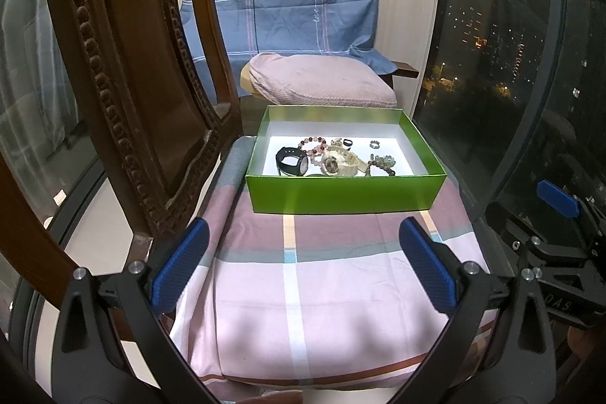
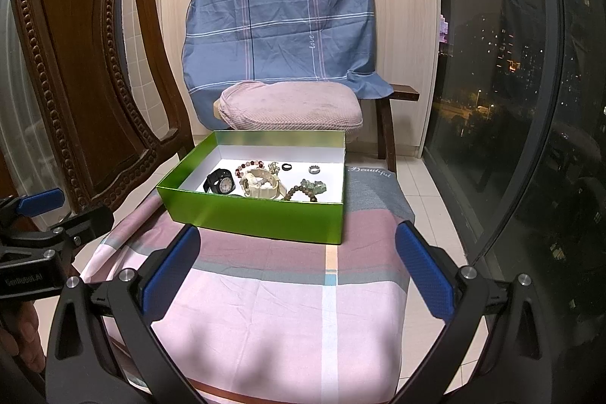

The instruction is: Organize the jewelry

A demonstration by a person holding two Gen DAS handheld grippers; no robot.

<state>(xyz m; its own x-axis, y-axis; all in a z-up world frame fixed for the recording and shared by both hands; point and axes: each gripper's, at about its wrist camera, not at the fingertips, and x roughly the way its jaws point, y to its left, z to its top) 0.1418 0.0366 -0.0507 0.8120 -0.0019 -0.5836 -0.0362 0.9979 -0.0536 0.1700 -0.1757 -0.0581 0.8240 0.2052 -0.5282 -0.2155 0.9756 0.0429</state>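
Several pieces of jewelry lie loose on the white floor of the green box [image 1: 342, 190], which sits on the striped cloth [image 1: 322, 290] at twelve o'clock from both our grippers. The black watch [image 1: 291, 161] is at nine o'clock within the box, the cream watch [image 1: 339, 164] at its centre, touching the pink bead bracelet [image 1: 313, 143] behind it; the brown bead bracelet [image 1: 382, 164] lies at four o'clock and the small silver ring [image 1: 374, 143] sits apart at two o'clock, with a black ring [image 1: 347, 142] just beside the beads. We judge all of it light; the watch straps look springy and offer a firm band to pinch, the bead strands will sag and drape, and the rings are hard, slippery and easy to flick away. Our left gripper [image 1: 303, 264] and right gripper [image 2: 297, 267] both hover over the cloth with jaws spread wide, holding nothing. A carved wooden chair [image 2: 75, 63] stands at ten o'clock, a pink cushion [image 2: 291, 105] beyond the box.
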